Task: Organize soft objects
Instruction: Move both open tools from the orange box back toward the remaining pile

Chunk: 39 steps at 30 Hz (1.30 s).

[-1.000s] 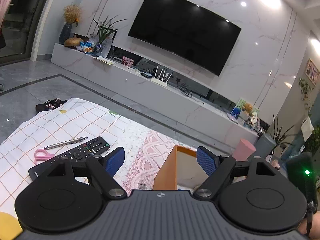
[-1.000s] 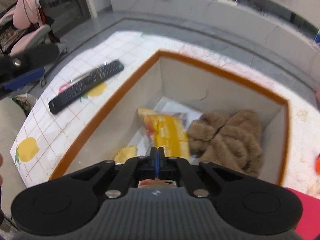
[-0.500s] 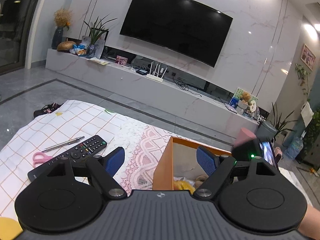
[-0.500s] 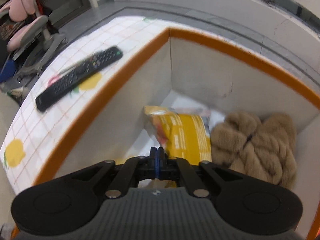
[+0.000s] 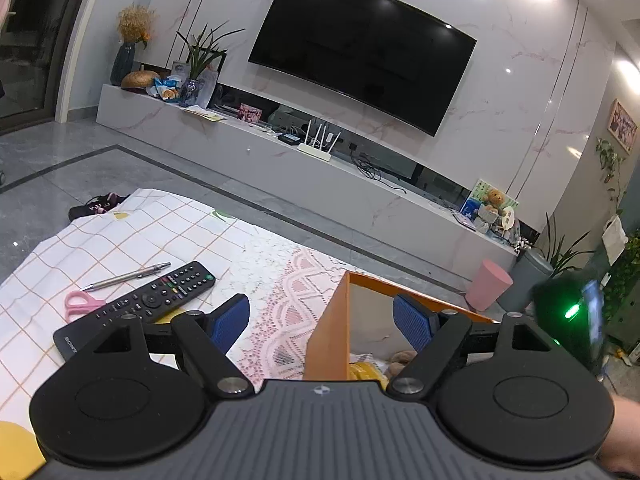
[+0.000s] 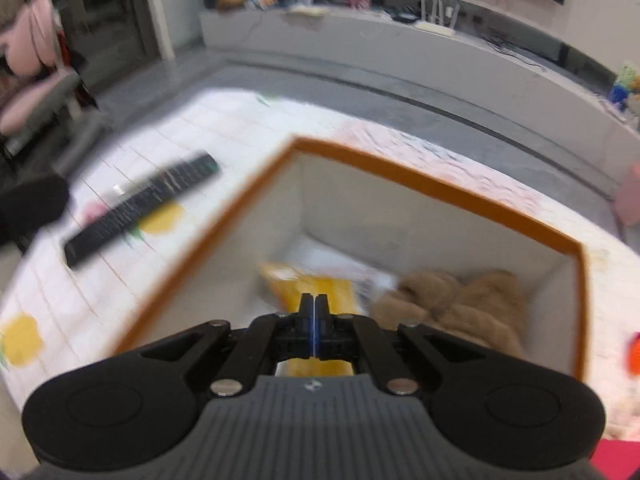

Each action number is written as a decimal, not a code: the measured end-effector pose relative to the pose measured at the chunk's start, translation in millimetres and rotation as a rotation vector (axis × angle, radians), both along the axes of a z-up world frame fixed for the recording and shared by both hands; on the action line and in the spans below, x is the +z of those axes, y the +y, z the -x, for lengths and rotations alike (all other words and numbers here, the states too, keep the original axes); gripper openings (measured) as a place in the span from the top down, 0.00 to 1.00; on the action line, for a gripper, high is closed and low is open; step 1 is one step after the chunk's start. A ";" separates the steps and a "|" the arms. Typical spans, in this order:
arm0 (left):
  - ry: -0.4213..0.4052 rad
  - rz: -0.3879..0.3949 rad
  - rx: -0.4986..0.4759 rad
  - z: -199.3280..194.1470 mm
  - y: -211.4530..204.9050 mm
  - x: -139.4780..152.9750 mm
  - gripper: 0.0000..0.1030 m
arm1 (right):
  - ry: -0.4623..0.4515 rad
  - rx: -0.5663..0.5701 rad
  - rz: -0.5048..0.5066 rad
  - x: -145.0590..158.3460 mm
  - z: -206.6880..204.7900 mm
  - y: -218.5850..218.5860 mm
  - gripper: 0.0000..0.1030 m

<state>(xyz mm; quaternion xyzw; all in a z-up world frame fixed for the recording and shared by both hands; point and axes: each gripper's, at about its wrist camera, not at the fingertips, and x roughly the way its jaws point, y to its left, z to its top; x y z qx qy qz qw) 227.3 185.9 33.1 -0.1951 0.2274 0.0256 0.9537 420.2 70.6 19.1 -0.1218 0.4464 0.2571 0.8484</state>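
An orange-rimmed box (image 6: 420,184) stands on the table; its near corner shows in the left wrist view (image 5: 328,328). Inside lie a yellow soft packet (image 6: 316,286) and a brown fluffy plush (image 6: 460,304). My right gripper (image 6: 315,312) hangs above the box over the yellow packet, its jaws pressed together with nothing visible between them. My left gripper (image 5: 322,318) is open and empty, held above the table at the box's left corner.
A black remote (image 5: 140,308), a pen (image 5: 126,276) and pink scissors (image 5: 82,304) lie on the checked tablecloth (image 5: 132,240) left of the box. A pink bin (image 5: 488,290) stands on the floor beyond. An orange-red object (image 6: 634,354) lies right of the box.
My right gripper has risen and pulled back from deep inside the box, still shut. The yellow packet stays in the box. My left gripper has barely shifted.
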 end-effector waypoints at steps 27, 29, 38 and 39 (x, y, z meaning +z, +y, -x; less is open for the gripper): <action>-0.019 -0.009 0.012 3.1 -5.8 1.0 0.08 | 0.074 -0.006 -0.066 6.5 13.0 12.4 0.98; -0.037 -0.036 0.016 5.8 -12.2 6.1 0.08 | 0.025 -0.020 -0.095 29.7 25.6 -3.9 0.97; -0.070 -0.071 -0.067 12.8 -50.5 18.4 0.08 | -0.170 -0.058 -0.118 112.1 83.3 -80.6 0.49; -0.071 -0.083 -0.079 13.1 -56.7 19.5 0.08 | -0.192 -0.069 -0.115 118.0 91.5 -90.5 0.40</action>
